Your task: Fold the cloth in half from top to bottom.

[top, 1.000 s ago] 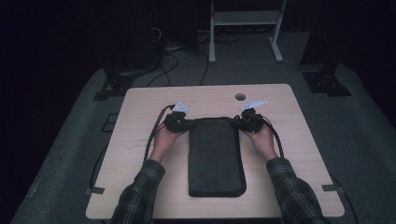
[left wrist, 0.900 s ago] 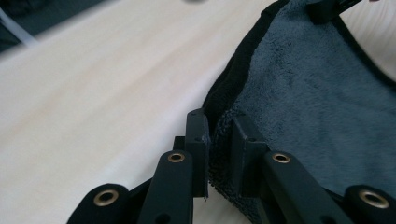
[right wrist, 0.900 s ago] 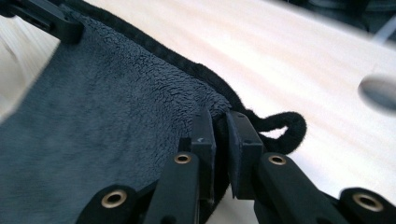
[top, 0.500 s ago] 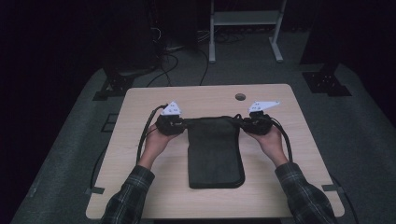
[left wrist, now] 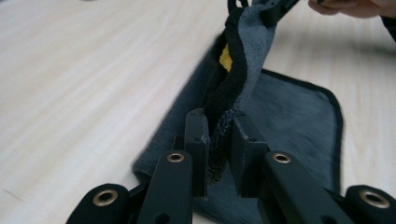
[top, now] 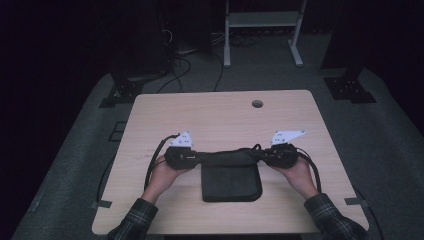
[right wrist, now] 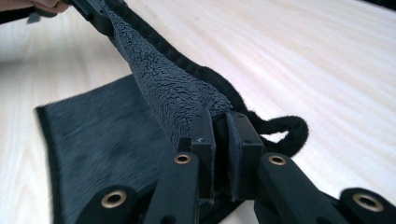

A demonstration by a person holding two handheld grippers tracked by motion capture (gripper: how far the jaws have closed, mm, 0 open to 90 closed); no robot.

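Note:
A dark grey towel (top: 231, 181) with a black hem lies on the wooden table (top: 225, 115), its far edge lifted and stretched between the two grippers. My left gripper (top: 196, 158) is shut on the left end of that edge, and in the left gripper view the pads (left wrist: 196, 140) pinch the bunched towel (left wrist: 243, 65), where a yellow tag (left wrist: 226, 58) peeks out. My right gripper (top: 265, 156) is shut on the right end. In the right gripper view the fleecy towel (right wrist: 173, 88) runs away from my jaws, and a black hanging loop (right wrist: 285, 128) sticks out beside them.
A round cable hole (top: 257, 104) sits near the table's far edge. Cables (top: 152, 165) trail from the grippers over the table sides. Beyond the table stand a white frame's legs (top: 227, 50) and dark stands on grey floor.
Both hands have pulled the towel's far edge toward the person, folding it back over itself, so the cloth on the table looks about half as long. The hands also spread apart.

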